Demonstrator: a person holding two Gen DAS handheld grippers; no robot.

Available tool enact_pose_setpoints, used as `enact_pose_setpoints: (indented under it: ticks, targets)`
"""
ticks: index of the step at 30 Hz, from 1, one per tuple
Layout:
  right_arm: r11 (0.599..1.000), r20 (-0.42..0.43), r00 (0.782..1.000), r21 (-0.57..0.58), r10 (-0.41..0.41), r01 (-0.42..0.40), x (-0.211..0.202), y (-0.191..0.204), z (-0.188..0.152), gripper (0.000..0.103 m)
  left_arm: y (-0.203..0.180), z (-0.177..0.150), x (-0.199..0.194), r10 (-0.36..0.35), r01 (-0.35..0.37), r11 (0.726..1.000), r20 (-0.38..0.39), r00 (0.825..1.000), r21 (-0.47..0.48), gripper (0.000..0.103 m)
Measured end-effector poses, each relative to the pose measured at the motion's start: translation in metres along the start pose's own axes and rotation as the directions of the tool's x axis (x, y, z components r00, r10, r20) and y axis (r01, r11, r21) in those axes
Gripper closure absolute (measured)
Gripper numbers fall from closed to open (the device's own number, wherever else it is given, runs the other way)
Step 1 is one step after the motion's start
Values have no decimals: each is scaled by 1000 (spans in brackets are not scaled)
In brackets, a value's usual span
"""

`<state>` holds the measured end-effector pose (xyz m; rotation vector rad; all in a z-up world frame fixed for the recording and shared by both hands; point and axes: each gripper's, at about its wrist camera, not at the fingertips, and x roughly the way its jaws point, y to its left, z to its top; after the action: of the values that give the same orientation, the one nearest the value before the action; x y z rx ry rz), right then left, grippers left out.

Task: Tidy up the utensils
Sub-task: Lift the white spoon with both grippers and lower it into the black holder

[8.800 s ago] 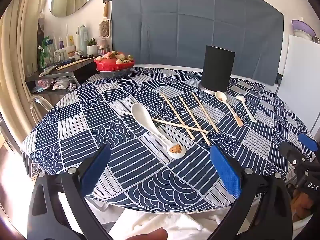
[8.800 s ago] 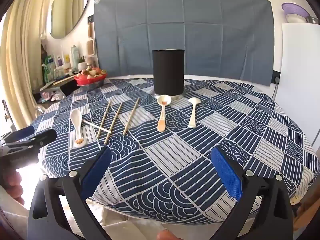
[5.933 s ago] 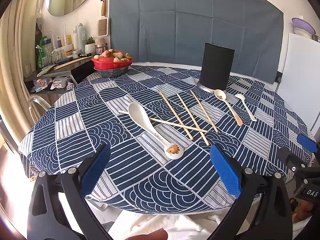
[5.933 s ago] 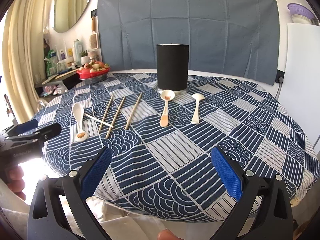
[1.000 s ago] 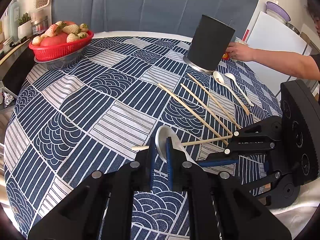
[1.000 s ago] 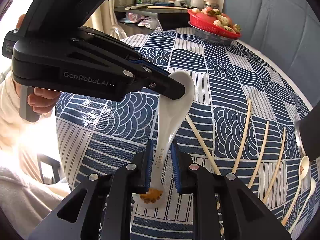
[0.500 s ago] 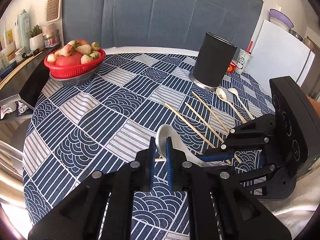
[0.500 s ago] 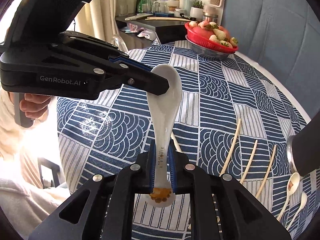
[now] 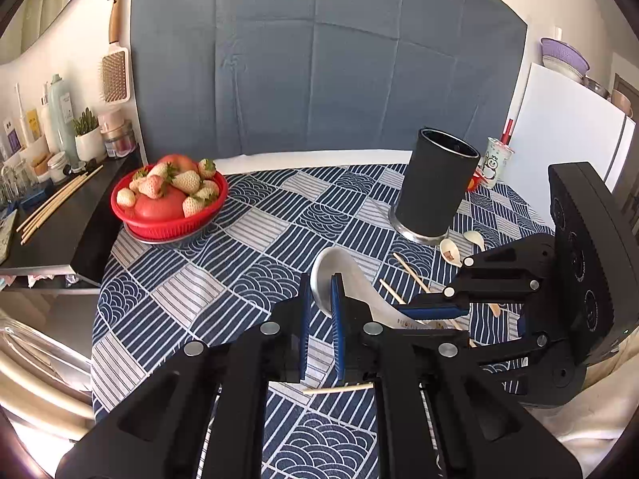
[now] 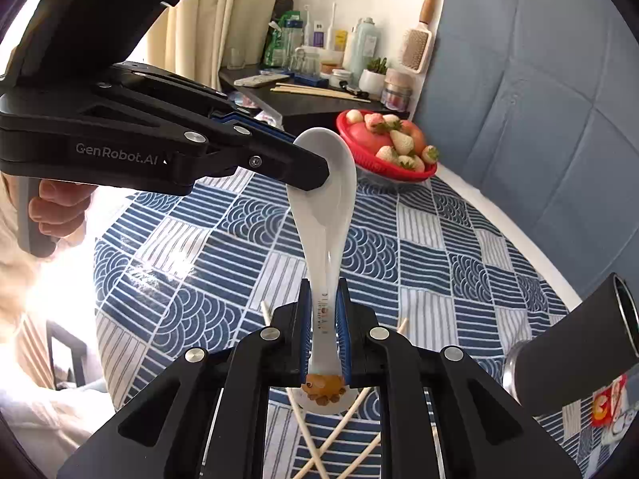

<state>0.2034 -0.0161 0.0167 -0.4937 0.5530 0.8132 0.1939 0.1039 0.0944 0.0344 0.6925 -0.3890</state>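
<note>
white ceramic spoon (image 10: pixel 325 215) is held above the surface (image 9: pixel 247 247), clamped at its bowl by the left claw (image 9: pixel 319 311) and at its handle by the right claw (image 10: pixel 323 331). nothing is judged stowed in the black holder (image 9: pixel 435 187); chopsticks (image 9: pixel 411 275) and two small spoons (image 9: pixel 459 245) are left.

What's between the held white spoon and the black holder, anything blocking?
Nothing visible. The white spoon is held off the table by both the left gripper and right gripper; the black holder stands open-topped beyond.
</note>
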Motion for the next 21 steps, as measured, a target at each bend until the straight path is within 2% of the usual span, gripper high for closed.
enact_pose_setpoints:
  ticks: [9,15,21]
  targets:
    - [994,109,988,10,-109,108,-25,-45,20,92,-21,56,-3,20,-27,995,66,998,97,93]
    - [979,153,969,84,-196,185,-40,-90,24,92,-45,98,3,36,-54,985,109,993,165,93]
    - [959,188,947,166,-260,231,-54,-136,20,92,-62,134,20,10,-34,981,129,992,190,94]
